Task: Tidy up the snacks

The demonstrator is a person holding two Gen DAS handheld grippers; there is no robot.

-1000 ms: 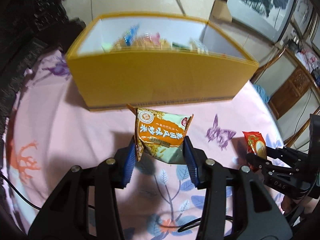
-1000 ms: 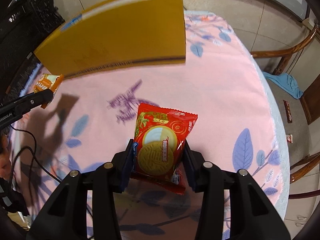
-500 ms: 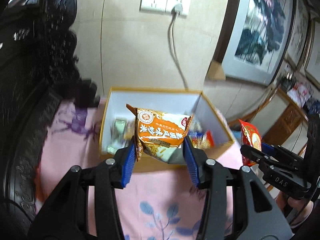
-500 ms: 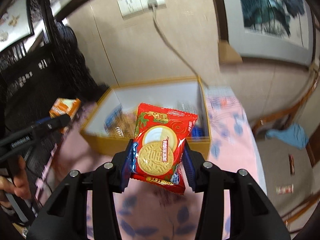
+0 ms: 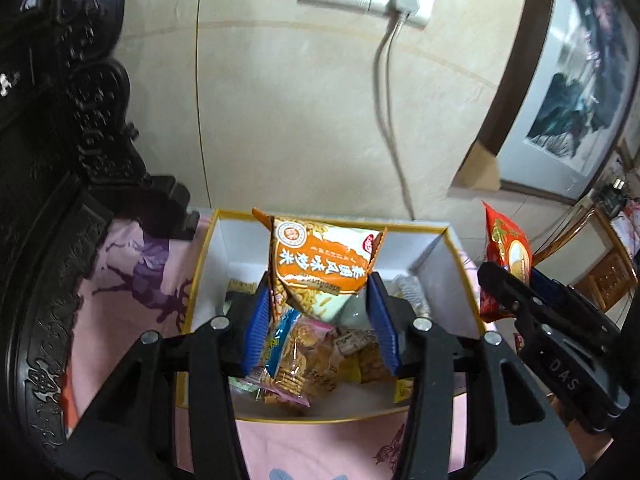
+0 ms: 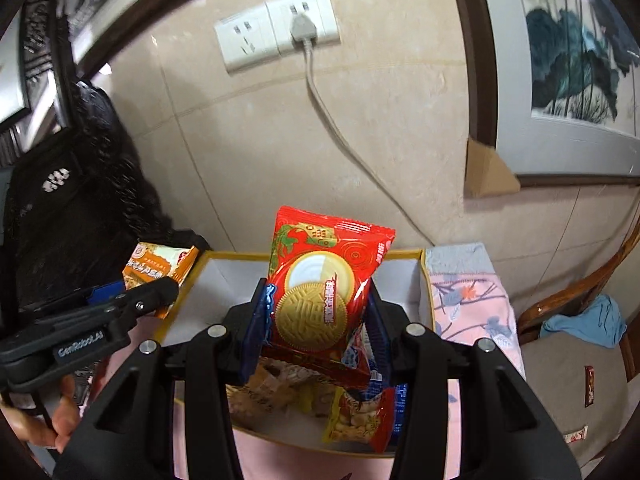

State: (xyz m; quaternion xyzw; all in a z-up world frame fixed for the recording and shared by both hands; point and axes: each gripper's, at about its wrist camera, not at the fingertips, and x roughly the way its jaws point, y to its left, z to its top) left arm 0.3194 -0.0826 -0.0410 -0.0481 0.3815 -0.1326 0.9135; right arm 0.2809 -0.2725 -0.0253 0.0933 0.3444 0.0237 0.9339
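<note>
Left gripper (image 5: 320,320): pads pinching orange snack packet (image 5: 320,260), above yellow box (image 5: 460,276).
Right gripper (image 6: 316,328): pads pinching red biscuit packet (image 6: 320,284), above the same box.

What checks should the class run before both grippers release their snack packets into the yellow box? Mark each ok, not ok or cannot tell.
1. Left gripper clamps orange packet: ok.
2. Right gripper clamps red packet: ok.
3. Both packets over yellow box opening: ok.
4. Box has room: ok, white walls show above its snacks.
5. Grippers apart from each other: ok.
6. Drop height: cannot tell.
</note>
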